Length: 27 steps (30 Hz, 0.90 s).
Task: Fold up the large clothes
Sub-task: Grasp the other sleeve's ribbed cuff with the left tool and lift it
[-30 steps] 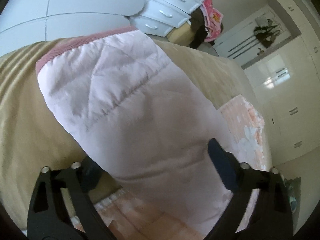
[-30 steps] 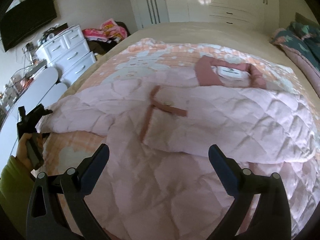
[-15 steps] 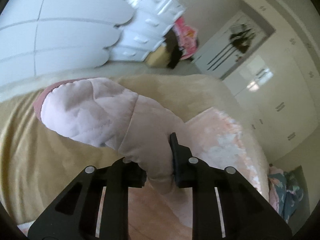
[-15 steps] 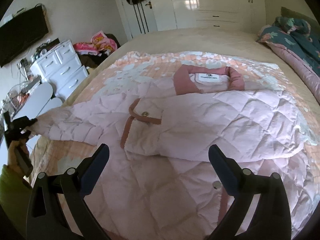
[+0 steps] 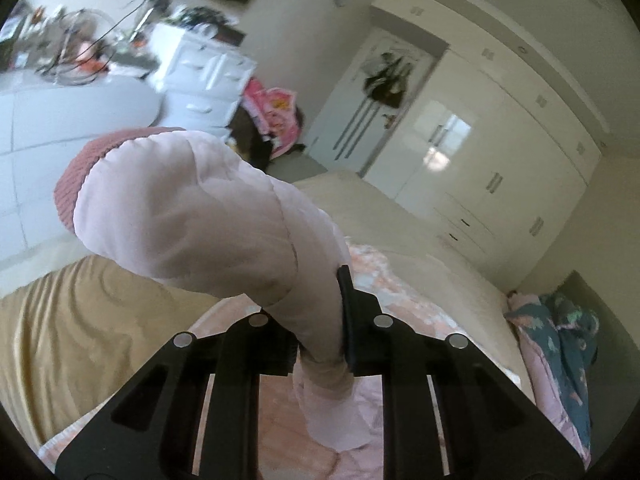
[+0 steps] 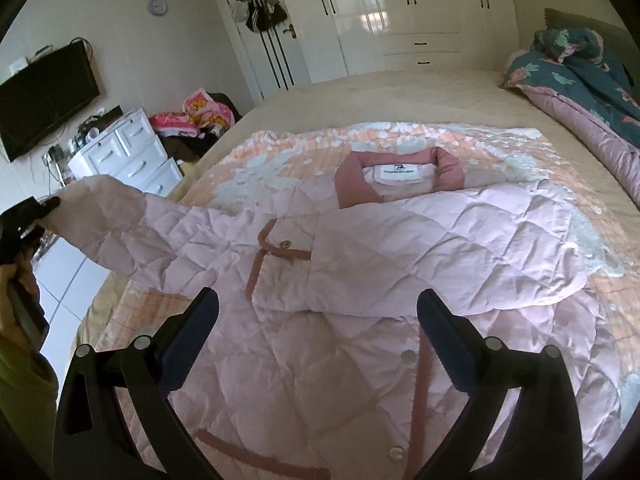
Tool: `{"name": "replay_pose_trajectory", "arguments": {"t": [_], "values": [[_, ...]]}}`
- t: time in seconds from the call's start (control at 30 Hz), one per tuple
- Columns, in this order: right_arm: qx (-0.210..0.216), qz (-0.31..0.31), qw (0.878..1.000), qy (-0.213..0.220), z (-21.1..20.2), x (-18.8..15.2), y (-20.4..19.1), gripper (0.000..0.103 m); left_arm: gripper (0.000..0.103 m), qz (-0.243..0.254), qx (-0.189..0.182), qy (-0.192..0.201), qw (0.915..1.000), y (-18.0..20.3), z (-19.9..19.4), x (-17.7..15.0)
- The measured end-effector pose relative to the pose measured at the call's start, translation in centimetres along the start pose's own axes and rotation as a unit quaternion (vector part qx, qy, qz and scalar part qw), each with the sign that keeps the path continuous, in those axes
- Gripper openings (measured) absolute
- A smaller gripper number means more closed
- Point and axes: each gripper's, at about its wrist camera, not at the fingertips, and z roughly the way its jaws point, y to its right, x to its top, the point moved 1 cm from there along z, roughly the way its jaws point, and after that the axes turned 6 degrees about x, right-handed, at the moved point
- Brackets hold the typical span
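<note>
Left gripper [image 5: 320,344] sits at lower centre of the left wrist view, jaws clamped tight on the sleeve [image 5: 224,216] of the pink quilted coat [image 6: 360,264]. The sleeve bunches between the pads and rises toward upper left of that frame, ending in a darker pink ribbed cuff [image 5: 76,172]; a short length of fabric hangs below the jaws. In the right wrist view the same gripper [image 6: 40,212] appears at the far left edge, held by a hand [image 6: 16,272] with a green sleeve [image 6: 20,384] below it, and the coat sleeve stretches from it, lifted clear of the bed, rightward to the coat body. The coat body lies flat, spread across the centre of the right wrist view on a peach and white patterned blanket [image 6: 280,152], which covers a beige bed [image 6: 400,96]. Its dark pink collar [image 6: 400,168] with a white label is at upper centre; the other sleeve is folded across the chest. Right gripper [image 6: 318,312] fills the bottom of its own view, jaws spread wide with nothing between them, hovering over the lower coat panel and its buttons. Background: white drawer unit [image 6: 128,156] at left, wall-mounted TV [image 6: 44,96] at upper left, white wardrobe [image 6: 420,16] at top, teal floral quilt [image 6: 580,68] at upper right.
</note>
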Motion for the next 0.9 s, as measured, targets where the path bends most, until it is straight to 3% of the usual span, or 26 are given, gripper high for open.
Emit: {"name": "replay_pose_trajectory", "arguments": {"t": [0.5,0.9], "values": [[-0.010,0.042,0.998,0.038,-5.7,-0.3,4.1,0.099,0.010,0.069,-0.050,0.004,0.9963,8.8,-3.7,-1.7],[-0.018,0.066,0.997,0.043,-7.9,-1.1,7.1,0.099,0.010,0.118,-0.079,-0.004,0.9898,14.5,-5.0,-3.8]]}}
